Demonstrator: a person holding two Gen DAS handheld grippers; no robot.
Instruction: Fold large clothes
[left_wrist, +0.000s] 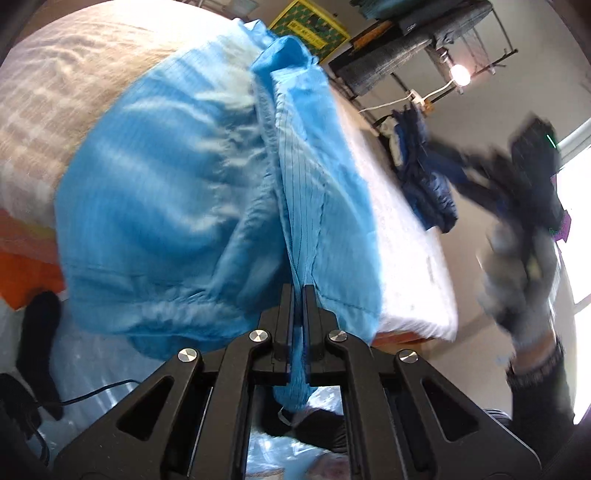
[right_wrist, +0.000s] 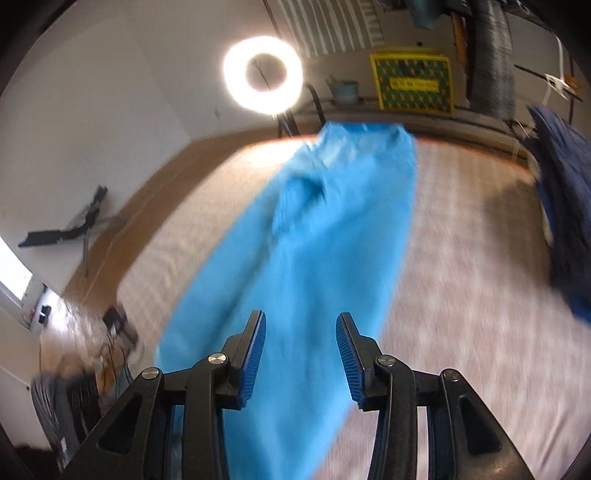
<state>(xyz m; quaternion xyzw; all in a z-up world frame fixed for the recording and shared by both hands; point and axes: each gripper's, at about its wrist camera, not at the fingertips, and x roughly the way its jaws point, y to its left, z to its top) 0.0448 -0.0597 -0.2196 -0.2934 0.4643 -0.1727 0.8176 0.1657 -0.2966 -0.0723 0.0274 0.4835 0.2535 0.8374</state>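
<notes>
Pinching the blue garment with my left hand-held gripper, I hold the right hand-held gripper open above it on the bed.

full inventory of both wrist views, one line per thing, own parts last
garment: 1, light blue, laid lengthwise on the bed, near edge pinched in the left gripper
bed: 1, pale checked cover, under the garment
jacket: 1, dark blue, padded, on the bed's far side
ring light: 1, white, lit, by the wall beyond the bed
crate: 1, yellow, on the floor by the wall
bucket: 1, pale teal, left of the crate
left gripper: 1, black, shut on the garment's edge
right gripper: 1, black with blue pads, open above the garment, gripping nothing
hand: 1, grey glove, blurred, holding the right gripper
</notes>
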